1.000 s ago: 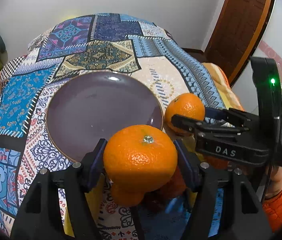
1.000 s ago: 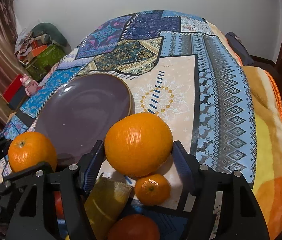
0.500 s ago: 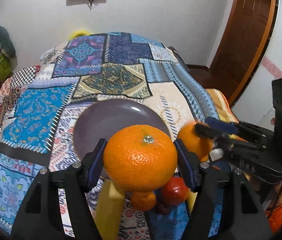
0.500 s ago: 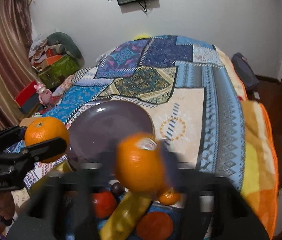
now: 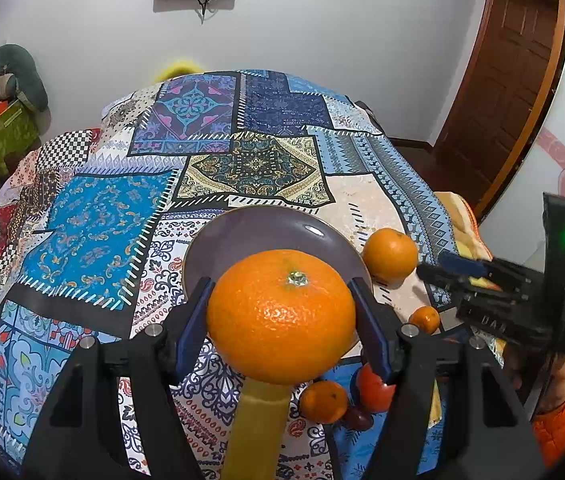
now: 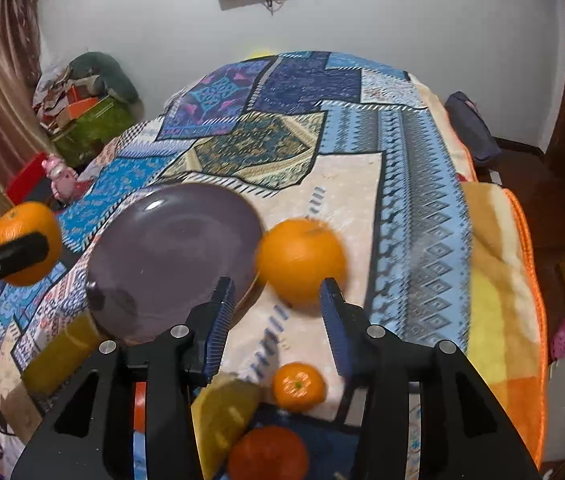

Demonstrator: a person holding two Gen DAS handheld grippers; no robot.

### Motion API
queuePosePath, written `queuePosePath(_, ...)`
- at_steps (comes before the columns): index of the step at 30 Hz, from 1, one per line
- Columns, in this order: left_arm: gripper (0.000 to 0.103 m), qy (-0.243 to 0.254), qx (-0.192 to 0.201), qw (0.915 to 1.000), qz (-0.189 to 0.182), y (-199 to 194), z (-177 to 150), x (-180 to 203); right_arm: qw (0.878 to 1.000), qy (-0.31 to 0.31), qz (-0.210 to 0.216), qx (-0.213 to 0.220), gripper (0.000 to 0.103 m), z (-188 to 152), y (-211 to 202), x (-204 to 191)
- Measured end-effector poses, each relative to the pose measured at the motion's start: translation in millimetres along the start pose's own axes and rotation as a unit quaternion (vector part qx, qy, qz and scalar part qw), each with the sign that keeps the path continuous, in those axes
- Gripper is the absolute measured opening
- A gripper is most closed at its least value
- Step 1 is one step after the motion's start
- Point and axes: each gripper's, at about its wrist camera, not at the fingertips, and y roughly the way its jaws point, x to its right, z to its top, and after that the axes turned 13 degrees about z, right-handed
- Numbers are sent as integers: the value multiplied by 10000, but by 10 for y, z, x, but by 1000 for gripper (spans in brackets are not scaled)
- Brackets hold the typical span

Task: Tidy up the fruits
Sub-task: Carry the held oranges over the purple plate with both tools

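A patchwork quilt (image 5: 102, 220) covers the bed, a purple plate (image 6: 170, 252) lying on it. The left gripper (image 5: 282, 316) is clamped on a large orange (image 5: 280, 316), the plate just beyond at twelve o'clock — a short forward reach. The right gripper (image 6: 278, 300) stands spread and empty; a second orange (image 6: 301, 260), blurred, sits off the plate's rim at three o'clock. Bare plate leaves ample room; smaller fruits (image 6: 299, 386) crowd the near edge.
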Motion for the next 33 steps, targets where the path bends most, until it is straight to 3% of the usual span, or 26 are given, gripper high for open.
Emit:
queuePosePath(6,67,-5,-70,10000,14,124,5,11,10000,11,6,-88,53,140,134,117)
queuePosePath(10,67,-30,-156,9999,11,212,10,-4,9993,-63,-27,-375,57,93,321,137)
queuePosePath(16,67,-29,-215,9998,23,307,1,-18,9981,-22,-52,-618,71,-6,488,214)
queuePosePath(25,67,43,-247,9997,64,365,11,19,9978,-14,53,-661,67,-24,472,249)
queuePosePath(33,67,66,-239,9997,91,378,141,-61,9990,-43,295,-321,67,166,307,95)
